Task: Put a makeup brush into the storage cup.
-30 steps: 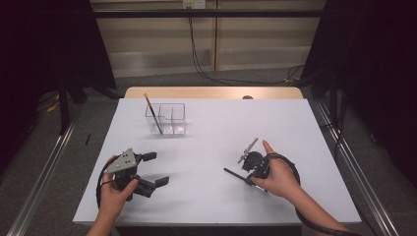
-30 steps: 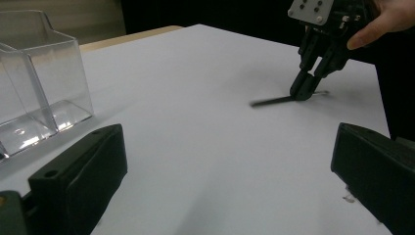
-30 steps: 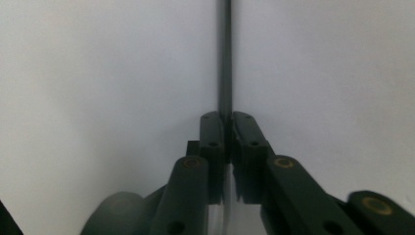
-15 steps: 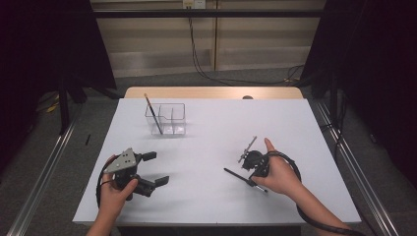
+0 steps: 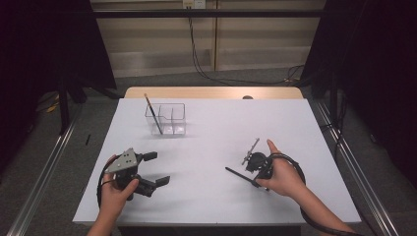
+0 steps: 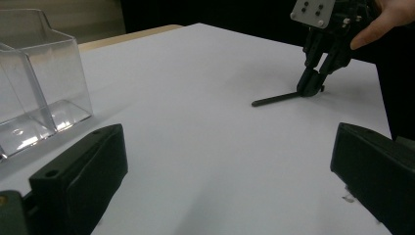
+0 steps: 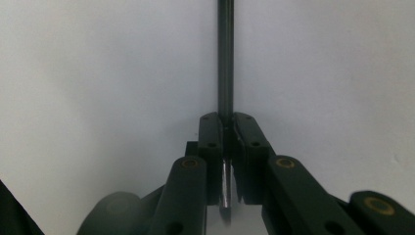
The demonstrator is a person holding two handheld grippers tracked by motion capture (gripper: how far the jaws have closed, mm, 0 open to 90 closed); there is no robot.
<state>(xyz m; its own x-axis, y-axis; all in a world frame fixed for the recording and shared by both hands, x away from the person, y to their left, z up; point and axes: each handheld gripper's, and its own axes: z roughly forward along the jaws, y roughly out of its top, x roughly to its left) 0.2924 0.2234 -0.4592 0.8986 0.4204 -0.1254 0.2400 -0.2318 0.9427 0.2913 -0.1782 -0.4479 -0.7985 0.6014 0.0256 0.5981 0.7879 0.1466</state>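
My right gripper (image 5: 254, 178) points down at the white table (image 5: 211, 196), right of the middle, and is shut on a thin dark stick (image 5: 238, 174). That stick lies flat and reaches left from the jaws. In the right gripper view the stick (image 7: 225, 58) runs straight out from the closed right gripper (image 7: 226, 129). Seen from the left gripper view, the right gripper (image 6: 311, 89) pinches one end of the stick (image 6: 274, 100). My left gripper (image 5: 158, 168) rests open at the front left, nothing between its fingers (image 6: 88, 171).
A clear divided plastic box (image 5: 167, 119) stands at the back left, with a thin brush (image 5: 153, 114) leaning in its left compartment. In the left gripper view the box (image 6: 39, 88) is close by on the left. A wooden strip (image 5: 211, 92) edges the far side.
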